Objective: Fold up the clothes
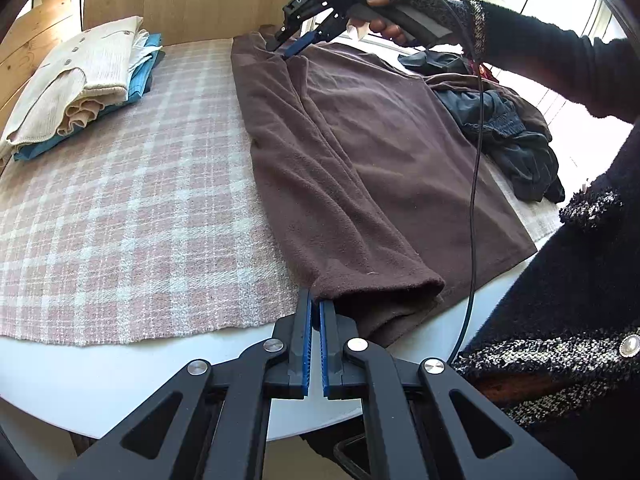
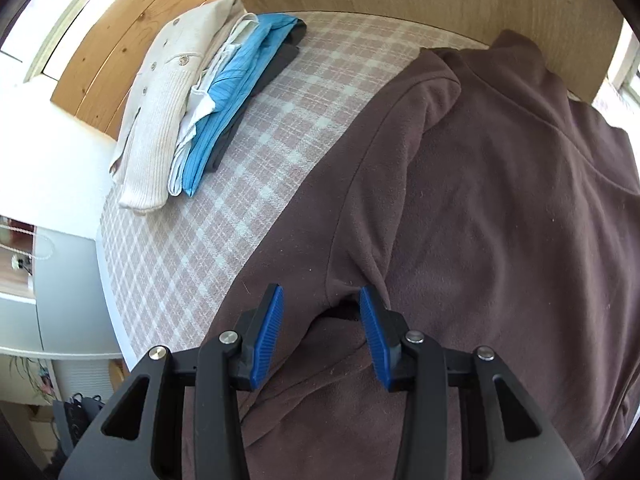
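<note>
- Plaid cloth [image 1: 132, 200] covers a white table [image 1: 120, 380].
- Left gripper [image 1: 316, 312] is clamped on the cuff of the brown fleece [image 1: 380, 152], spread flat.
- Right gripper [image 2: 322, 300], lettered "DA5", stands parted over its shoulder seam.
- Folded pile [image 1: 80, 76] lies far left; the dark heap [image 1: 508, 136] is indistinct.
</note>
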A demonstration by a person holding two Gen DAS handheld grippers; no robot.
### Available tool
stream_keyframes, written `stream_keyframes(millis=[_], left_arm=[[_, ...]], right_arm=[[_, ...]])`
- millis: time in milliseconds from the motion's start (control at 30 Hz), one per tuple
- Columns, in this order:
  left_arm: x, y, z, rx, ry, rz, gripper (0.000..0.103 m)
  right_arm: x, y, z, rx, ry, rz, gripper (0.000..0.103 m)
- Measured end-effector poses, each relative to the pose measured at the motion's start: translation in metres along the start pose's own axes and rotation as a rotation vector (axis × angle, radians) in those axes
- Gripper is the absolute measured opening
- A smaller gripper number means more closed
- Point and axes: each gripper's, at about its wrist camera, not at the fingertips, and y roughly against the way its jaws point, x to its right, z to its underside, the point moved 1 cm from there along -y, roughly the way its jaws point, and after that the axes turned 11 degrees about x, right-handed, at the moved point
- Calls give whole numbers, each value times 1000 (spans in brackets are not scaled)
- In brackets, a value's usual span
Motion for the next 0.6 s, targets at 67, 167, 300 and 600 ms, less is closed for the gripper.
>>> stream_keyframes(millis=[67, 167, 300, 600], left_arm=[[-1, -4, 1, -4, 5, -1, 3], [-3, -10, 5, -16, -7, -7, 3], [-10, -16, 7, -29, 2, -17, 5], [-12, -18, 7, -17, -4, -7, 3]], right_arm=[[-1, 2, 1, -10, -21, -21, 40], [-3, -1, 5, -45, -87, -77, 40], [-8, -19, 10, -104, -86, -31, 40], [-15, -35, 4, -114, -41, -6, 15]])
